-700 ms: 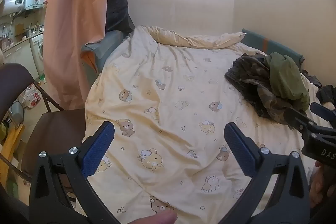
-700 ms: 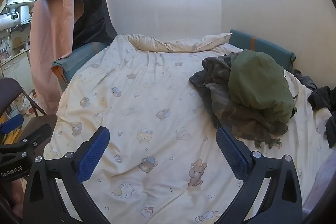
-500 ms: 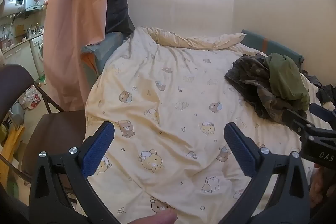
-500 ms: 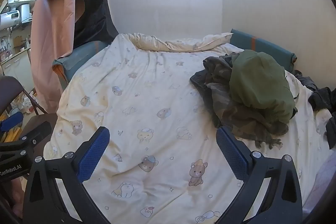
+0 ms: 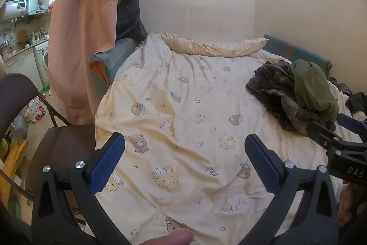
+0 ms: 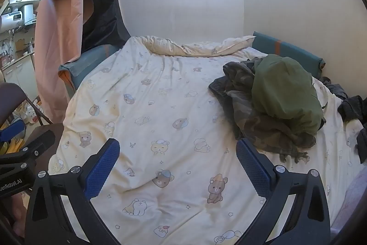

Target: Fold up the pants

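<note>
Pants lie crumpled on the far right part of the bed: a camouflage pair (image 6: 250, 116) bunched under an olive-green garment (image 6: 284, 95), the two touching and heaped together. From the left wrist view the same heap sits toward the right edge, camouflage pair (image 5: 277, 95) below, olive-green garment (image 5: 312, 88) on top. Darker clothing (image 6: 353, 107) lies just beyond the heap near the right edge; what kind of garment it is I cannot make out.

A cream duvet (image 6: 160, 111) printed with small bears covers the bed, and its top edge is folded back near the wall. A teal cushion (image 6: 286, 49) runs along the wall behind the heap.

The left gripper (image 5: 184, 162) hangs above the near part of the duvet, its blue-padded fingers (image 5: 106, 162) spread wide with only bedding showing between them. The right gripper (image 6: 177, 163) is likewise spread wide over the duvet, its fingers (image 6: 251, 167) apart and holding nothing; its right finger sits just in front of the camouflage hem in the picture, well short of touching it as far as the view shows.

A dark brown chair (image 5: 57, 144) stands at the bed's left side, beside a peach curtain (image 5: 82, 43).
</note>
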A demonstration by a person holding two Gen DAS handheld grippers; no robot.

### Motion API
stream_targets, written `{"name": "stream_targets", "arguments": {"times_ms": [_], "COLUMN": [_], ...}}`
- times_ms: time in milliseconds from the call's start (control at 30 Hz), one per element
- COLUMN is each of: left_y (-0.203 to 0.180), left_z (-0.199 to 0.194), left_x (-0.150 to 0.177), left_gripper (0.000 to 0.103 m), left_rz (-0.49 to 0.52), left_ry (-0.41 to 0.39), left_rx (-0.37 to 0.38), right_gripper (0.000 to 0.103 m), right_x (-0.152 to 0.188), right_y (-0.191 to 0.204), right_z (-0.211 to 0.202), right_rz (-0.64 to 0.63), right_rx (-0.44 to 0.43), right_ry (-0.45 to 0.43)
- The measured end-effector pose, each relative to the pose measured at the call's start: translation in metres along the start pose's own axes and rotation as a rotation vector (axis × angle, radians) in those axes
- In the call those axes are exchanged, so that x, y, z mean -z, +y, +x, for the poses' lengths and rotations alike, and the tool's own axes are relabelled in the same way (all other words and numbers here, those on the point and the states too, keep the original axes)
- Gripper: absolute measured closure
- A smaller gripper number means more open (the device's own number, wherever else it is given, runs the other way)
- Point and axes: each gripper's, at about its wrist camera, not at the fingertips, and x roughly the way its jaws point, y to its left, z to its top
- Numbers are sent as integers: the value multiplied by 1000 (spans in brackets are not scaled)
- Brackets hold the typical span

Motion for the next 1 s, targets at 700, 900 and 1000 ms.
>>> {"name": "stream_targets", "arguments": {"times_ms": [700,900,1000], "left_y": [2,1,1], "left_z": [-3,-3,-3], "left_x": [-3,-2,-2], "left_gripper": [0,0,0], "left_rz": [9,9,9], "left_ry": [-8,-9,-8], "left_rx": [-5,-6,-6], "right_gripper": [0,0,0], "right_x": [1,1,1], "right_y": [0,1,0], "right_z": [0,-1,0], "right_rz": [3,5,5], "right_rx": [-3,-5,-4], "right_ry": [2,3,3]}}
